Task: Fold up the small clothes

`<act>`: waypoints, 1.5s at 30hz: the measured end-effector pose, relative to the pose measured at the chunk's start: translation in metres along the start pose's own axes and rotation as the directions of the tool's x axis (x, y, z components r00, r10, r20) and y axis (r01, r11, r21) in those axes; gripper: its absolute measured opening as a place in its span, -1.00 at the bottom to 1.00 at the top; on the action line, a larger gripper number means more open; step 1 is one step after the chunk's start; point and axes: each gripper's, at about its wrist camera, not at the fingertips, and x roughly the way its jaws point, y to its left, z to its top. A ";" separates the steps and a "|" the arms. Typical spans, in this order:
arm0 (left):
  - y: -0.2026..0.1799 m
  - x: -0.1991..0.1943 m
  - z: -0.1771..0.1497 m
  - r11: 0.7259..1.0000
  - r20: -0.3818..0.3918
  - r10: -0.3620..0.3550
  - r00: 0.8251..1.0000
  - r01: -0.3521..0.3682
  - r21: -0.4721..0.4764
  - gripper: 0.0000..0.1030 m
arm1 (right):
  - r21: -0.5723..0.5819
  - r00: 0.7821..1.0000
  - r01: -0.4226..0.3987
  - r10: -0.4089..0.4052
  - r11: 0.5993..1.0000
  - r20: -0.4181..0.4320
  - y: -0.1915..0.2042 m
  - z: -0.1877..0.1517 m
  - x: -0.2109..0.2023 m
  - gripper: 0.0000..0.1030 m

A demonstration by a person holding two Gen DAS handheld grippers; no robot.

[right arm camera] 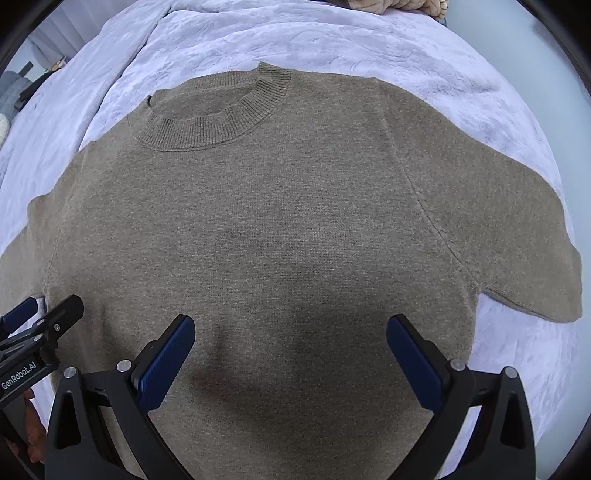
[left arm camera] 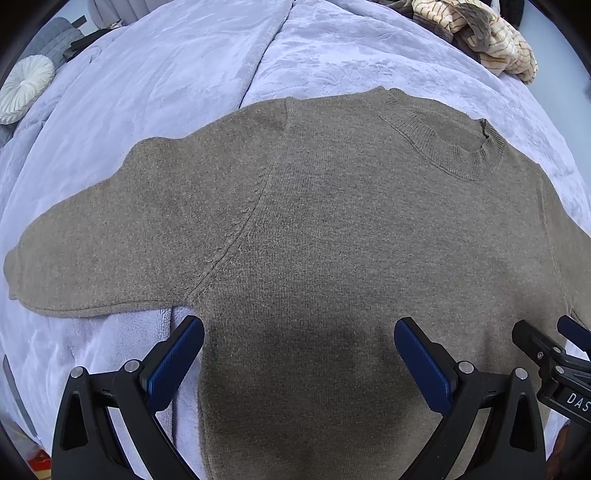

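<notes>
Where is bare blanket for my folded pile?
Free: lavender plush blanket beyond the taupe knit sweater, left of the collar. Crowded: far right corner holds a cream striped garment heap.

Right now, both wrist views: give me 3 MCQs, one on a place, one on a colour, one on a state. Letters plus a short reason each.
1. Where does the sweater lie?
A. spread on the lavender blanket
B. on a hanger
C. in a basket

2. What colour is the sweater?
A. red
B. taupe brown
C. white

3. How do the left gripper and right gripper stand?
A. both shut on a sleeve
B. one open, one shut
C. both open, holding nothing

Answers:
1 A: blanket shows all around the knit.
2 B: the knit is brown-grey in both views.
3 C: blue pads sit wide apart above flat cloth.
</notes>
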 end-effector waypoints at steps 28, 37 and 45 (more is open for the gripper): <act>0.357 0.004 -0.064 0.744 0.255 0.066 0.965 0.123 -0.656 0.64 | -0.248 0.996 -0.080 0.071 0.965 -0.045 0.150 -0.016 0.013 1.00; 0.387 -0.003 -0.070 0.605 0.492 -0.258 0.831 0.536 -0.588 -0.84 | -0.288 0.982 -0.188 0.173 0.939 -0.075 0.192 -0.031 0.011 1.00; 0.318 -0.060 -0.016 0.590 0.590 -0.537 0.603 0.768 -0.248 -0.84 | -0.253 0.959 -0.281 0.277 0.926 -0.054 0.196 -0.050 0.002 1.00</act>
